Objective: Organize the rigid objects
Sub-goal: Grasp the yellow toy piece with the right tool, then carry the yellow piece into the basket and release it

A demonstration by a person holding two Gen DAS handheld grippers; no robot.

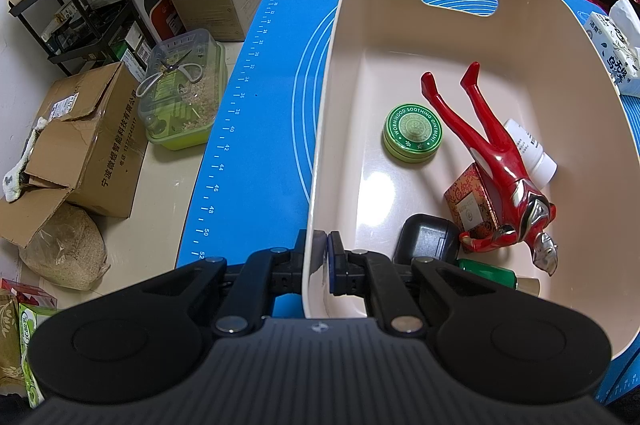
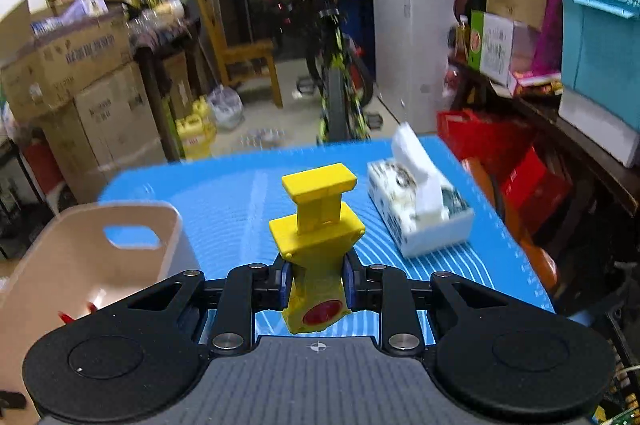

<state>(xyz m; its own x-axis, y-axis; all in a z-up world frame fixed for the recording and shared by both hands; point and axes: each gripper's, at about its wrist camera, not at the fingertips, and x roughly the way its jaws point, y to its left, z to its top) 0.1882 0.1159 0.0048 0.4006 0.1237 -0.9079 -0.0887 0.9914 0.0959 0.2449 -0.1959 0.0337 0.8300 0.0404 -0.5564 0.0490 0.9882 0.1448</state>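
Note:
A cream plastic basket [image 1: 532, 37] stands on the blue mat [image 1: 264, 73]. My left gripper [image 1: 318, 267] is shut on the basket's near rim, one finger outside and one inside. In the basket lie a red toy figure [image 1: 496, 161], a green ointment tin [image 1: 413, 135], a patterned box [image 1: 470, 203], a black case [image 1: 426, 239], a white bottle [image 1: 528, 149] and a green item [image 1: 486, 275]. My right gripper [image 2: 316, 281] is shut on a yellow plastic toy [image 2: 318, 225], held upright above the mat. The basket [image 2: 80, 253] lies to its left.
A tissue box [image 2: 420, 209] sits on the mat at the right; it also shows in the left wrist view [image 1: 616, 49]. Cardboard boxes [image 1: 84, 145], a clear container [image 1: 182, 97] and a sack stand on the floor to the left. A bicycle [image 2: 340, 85] stands beyond the table.

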